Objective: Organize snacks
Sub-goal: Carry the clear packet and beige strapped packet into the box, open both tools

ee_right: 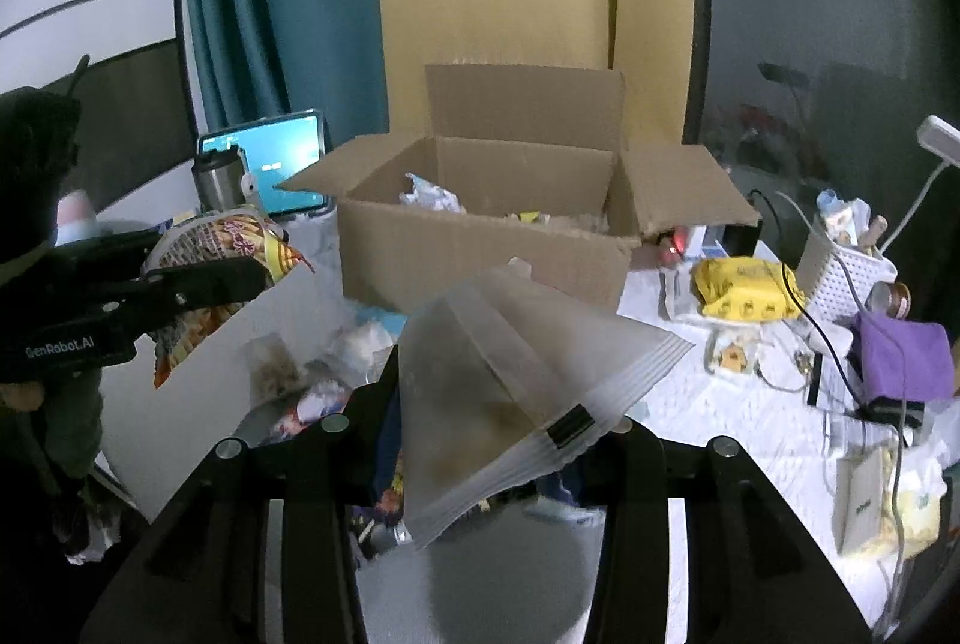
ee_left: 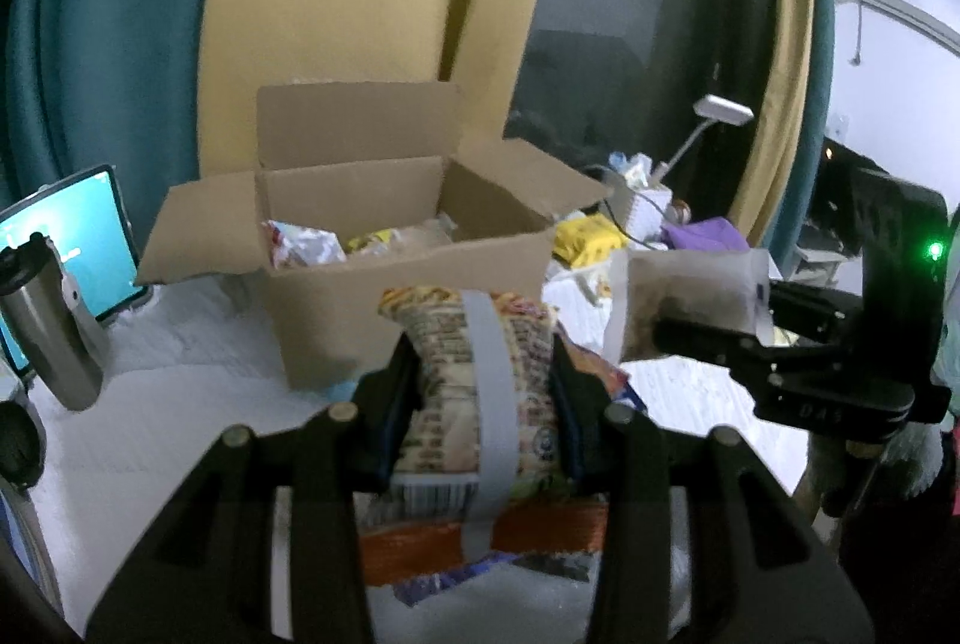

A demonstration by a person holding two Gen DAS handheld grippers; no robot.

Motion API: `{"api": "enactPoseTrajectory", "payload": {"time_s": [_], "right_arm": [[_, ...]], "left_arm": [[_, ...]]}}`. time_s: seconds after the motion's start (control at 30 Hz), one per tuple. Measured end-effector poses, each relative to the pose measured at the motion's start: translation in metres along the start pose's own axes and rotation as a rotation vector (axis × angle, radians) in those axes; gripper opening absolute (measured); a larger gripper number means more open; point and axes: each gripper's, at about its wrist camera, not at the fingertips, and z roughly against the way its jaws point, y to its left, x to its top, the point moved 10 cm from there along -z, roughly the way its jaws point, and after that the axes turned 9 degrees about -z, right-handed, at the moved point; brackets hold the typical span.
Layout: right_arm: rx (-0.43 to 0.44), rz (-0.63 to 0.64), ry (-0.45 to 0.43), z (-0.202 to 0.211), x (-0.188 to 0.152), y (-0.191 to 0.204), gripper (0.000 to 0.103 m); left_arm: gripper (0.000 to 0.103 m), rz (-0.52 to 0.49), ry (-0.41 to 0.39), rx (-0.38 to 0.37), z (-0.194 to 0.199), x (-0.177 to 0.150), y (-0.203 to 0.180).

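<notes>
Left wrist: left tongs (ee_left: 483,362) pinch a soft, crinkly noodle pack (ee_left: 480,374) mid-body; right tongs (ee_right: 498,428) clamp a limp, slippery zip bag (ee_right: 510,392) near its seal.

Dim, bluish light, brightest on the white tabletop (ee_left: 150,422) beside the cardboard box (ee_left: 384,296), with soft blur, possibly motion, and strong fisheye bending toward dark corners.

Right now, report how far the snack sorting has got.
Done: a few packets already lie in the open cardboard box. In hand: the left gripper is shut on a printed snack packet, the right gripper on a frosted zip bag, both short of the box. Left: more packets on the white table, like the yellow one.
</notes>
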Motion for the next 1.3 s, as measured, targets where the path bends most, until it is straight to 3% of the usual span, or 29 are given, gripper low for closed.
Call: {"api": "enactPoseTrajectory", "payload": {"time_s": [0.63, 1.3], "right_arm": [[0.041, -0.019, -0.041, -0.057, 0.07, -0.009, 0.044], [0.029, -0.069, -0.054, -0.148, 0.129, -0.057, 0.044]], "left_arm": [[0.041, 0.038, -0.058, 0.059, -0.043, 0.053, 0.062], [0.041, 0.063, -0.035, 0.065, -0.146, 0.082, 0.11]]}}
